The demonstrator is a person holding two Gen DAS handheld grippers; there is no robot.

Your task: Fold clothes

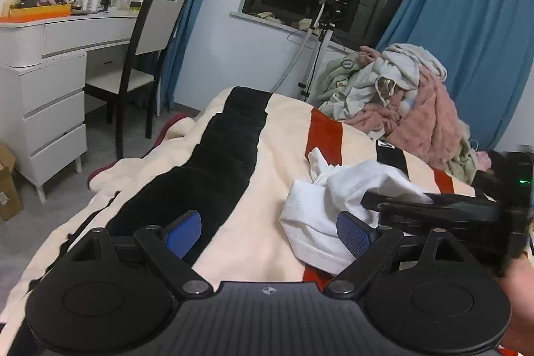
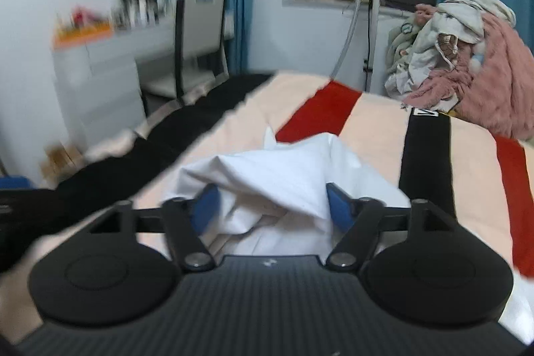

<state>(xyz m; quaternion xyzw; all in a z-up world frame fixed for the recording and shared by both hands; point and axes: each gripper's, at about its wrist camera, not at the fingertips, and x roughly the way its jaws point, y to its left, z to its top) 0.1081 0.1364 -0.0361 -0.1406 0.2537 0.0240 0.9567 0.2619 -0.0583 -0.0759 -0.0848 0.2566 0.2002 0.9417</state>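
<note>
The left gripper (image 1: 268,231) hangs wide apart over the striped blanket (image 1: 273,135), holding nothing; just beside its right pad lies the white garment (image 1: 320,209), bunched and not flat; the right gripper (image 2: 271,206), jaws spread with crumpled cloth between them, seems placed to seize a fold; further off, a heap of clothes (image 1: 397,99) lies on the bed's far corner, likely awaiting folding.
</note>
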